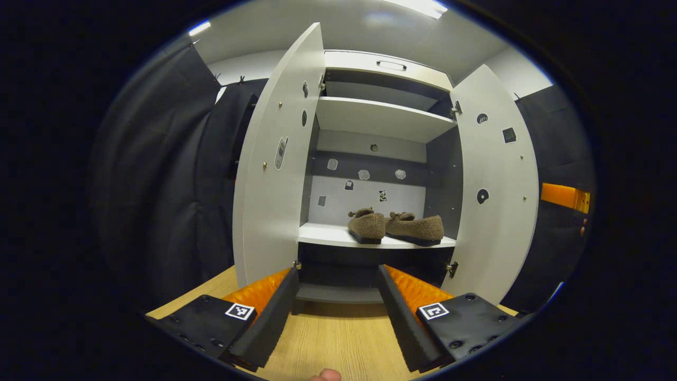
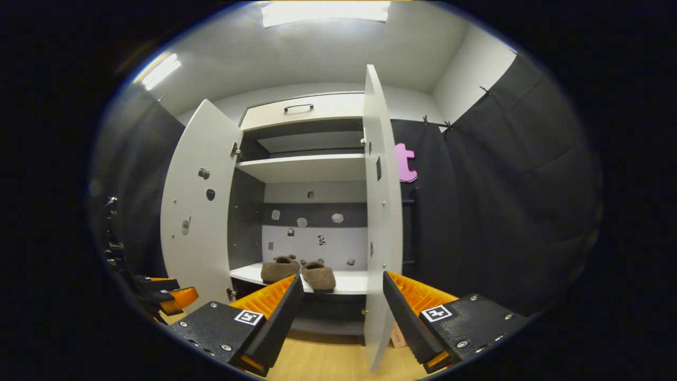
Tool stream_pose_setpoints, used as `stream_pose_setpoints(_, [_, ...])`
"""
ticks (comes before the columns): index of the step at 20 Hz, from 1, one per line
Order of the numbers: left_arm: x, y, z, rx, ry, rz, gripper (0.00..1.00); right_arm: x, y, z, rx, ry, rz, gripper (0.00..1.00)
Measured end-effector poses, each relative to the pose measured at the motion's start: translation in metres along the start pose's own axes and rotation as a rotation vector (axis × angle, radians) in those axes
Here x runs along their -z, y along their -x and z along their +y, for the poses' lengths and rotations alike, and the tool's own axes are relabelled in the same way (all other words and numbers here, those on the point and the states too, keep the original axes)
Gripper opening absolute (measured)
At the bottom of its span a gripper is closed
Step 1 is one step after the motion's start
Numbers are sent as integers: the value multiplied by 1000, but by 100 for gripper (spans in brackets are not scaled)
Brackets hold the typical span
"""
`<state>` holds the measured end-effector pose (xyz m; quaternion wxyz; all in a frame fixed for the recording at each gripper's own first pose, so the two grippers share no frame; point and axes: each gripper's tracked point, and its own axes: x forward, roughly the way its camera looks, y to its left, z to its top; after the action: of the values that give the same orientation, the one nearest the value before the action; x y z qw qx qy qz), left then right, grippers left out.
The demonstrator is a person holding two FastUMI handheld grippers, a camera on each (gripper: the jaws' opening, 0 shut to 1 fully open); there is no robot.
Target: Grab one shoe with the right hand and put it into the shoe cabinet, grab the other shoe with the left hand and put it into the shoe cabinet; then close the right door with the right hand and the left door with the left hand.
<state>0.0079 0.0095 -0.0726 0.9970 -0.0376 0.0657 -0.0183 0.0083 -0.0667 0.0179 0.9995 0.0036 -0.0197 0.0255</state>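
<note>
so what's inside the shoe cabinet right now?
Two brown shoes sit side by side on the lower shelf of the shoe cabinet. The upper shelf's top surface is hidden from this low angle.

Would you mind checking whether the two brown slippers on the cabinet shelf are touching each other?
Cannot tell. In the left gripper view the left slipper overlaps the right slipper, leaving no visible gap, but neither view shows contact plainly.

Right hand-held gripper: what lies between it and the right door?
Nothing: in the right gripper view the right door's edge stands between the open fingers, untouched.
</note>
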Motion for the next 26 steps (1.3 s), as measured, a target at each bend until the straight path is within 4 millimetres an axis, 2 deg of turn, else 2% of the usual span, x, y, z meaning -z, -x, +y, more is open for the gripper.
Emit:
stream_pose_setpoints(2, [4, 4, -4, 11, -14, 4, 100, -23, -8, -23, 54, 34, -18, 93])
stream_pose_setpoints(3, [5, 5, -6, 18, -26, 3, 97, -37, -11, -36, 75, 43, -43, 93])
stream_pose_setpoints(5, [7, 10, -11, 32, -35, 1, 100, -51, -17, -62, 117, 46, -61, 93])
stream_pose_setpoints(8, [12, 16, -17, 53, -15, 10, 99, -63, -35, -101, 188, 62, -86, 93])
stream_pose_setpoints(10, [16, 17, -21, 68, 1, 21, 97, -62, -53, -123, 237, 76, -90, 93])
stream_pose_setpoints(11, [17, 17, -22, 71, 0, 24, 100, -58, -62, -127, 240, 73, -80, 93])
stream_pose_setpoints(12, [18, 16, -20, 70, -6, 22, 97, -54, -69, -128, 239, 70, -69, 93])
stream_pose_setpoints(13, [18, 16, -19, 69, -12, 20, 99, -52, -76, -134, 253, 73, -59, 98])
stream_pose_setpoints(14, [18, 16, -18, 67, -16, 19, 100, -50, -79, -138, 263, 74, -54, 98])
stream_pose_setpoints(15, [19, 16, -16, 63, -15, 20, 100, -50, -81, -138, 269, 67, -57, 92])
stream_pose_setpoints(19, [23, 14, -9, 56, -4, 30, 97, -48, -79, -135, 283, 46, -59, 90])
stream_pose_setpoints(21, [22, 10, -5, 51, -4, 28, 100, -50, -78, -131, 290, 72, -64, 90])
stream_pose_setpoints(22, [22, 11, -4, 50, -4, 25, 97, -50, -77, -128, 289, 89, -68, 90])
stream_pose_setpoints(26, [19, 10, -3, 55, -12, 13, 100, -51, -76, -106, 260, 95, -67, 89])
